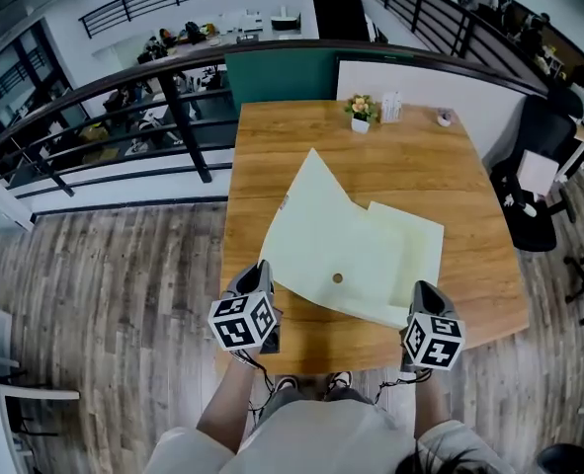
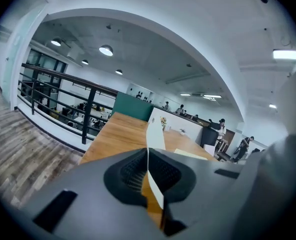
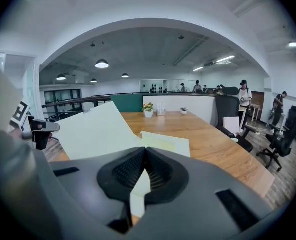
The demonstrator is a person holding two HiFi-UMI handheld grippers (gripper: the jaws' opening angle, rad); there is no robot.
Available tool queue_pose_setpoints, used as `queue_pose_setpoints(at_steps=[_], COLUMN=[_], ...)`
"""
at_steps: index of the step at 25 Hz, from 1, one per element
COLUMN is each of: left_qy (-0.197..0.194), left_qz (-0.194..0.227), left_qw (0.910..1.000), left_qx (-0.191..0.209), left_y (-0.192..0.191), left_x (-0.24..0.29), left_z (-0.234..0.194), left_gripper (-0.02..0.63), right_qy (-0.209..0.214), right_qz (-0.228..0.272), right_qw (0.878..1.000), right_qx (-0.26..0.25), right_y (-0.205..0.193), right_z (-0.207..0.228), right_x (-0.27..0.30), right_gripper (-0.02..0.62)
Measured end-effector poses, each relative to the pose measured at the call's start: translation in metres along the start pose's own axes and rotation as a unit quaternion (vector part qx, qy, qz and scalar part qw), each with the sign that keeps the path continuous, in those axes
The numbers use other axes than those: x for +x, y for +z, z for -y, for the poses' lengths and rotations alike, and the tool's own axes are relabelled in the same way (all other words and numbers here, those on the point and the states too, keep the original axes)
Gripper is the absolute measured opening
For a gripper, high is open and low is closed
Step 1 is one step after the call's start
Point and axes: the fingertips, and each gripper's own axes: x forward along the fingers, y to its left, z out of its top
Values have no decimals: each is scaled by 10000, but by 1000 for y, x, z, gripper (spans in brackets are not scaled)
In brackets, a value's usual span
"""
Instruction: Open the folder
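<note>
Head view, L to R: a railing (image 1: 124, 107) runs beyond the table's left edge. The left gripper (image 1: 264, 268) is at the near-left corner of the table (image 1: 272, 146). Its jaws are pinched fully together on the front cover (image 1: 316, 225) of the folder (image 1: 400, 255). In the left gripper view, the cover's thin edge (image 2: 155, 134) is clamped btwn the pads (image 2: 130, 174) and rises from them edge-on.

The folder takes up the table's near half. Its cover is lifted & tilted, w/ a small round fastener (image 1: 338, 277) nr its near edge. The back sheet (image 1: 410, 240) lies flat under it, toward the right.

The right gripper (image 1: 422, 290) is at the near edge, toward the near-right corner. In the right gripper view its jaws (image 3: 144, 171) are closed on the back sheet's near corner (image 3: 139, 184).

At the far edge is a potted plant (image 1: 360, 112), w/ a card stand (image 1: 391, 107) just beside it. An office chair (image 1: 534, 196) stands off the table's right edge.
</note>
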Motion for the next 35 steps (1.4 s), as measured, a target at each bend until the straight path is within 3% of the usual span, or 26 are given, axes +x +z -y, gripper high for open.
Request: queue_pose_setpoints(at_steps=[15,23,30,35], left_qy=[963,1188,1453,1440], left_qz=[-731,-1219,-1644,-1580], left_qw=[9907,9814,9719,9718], left_qx=[-630,-892,-852,-994], left_y=[-57,-89,-105,-101], left_x=[13,31,39,39], left_z=[-91,-121,-134,-136], left_gripper=[21,40,57,68], right_qy=[30,-57,-218,-259], right_qz=[-402,-639,-715,-700], right_qw=[9991,9979,9972,9971], right_qx=[-131,-62,43,117], right_y=[-13,-33,-42,-41], right_z=[-20,-23,-14,-12], right_x=[26,36,37,37], right_gripper=[2,2,2,2])
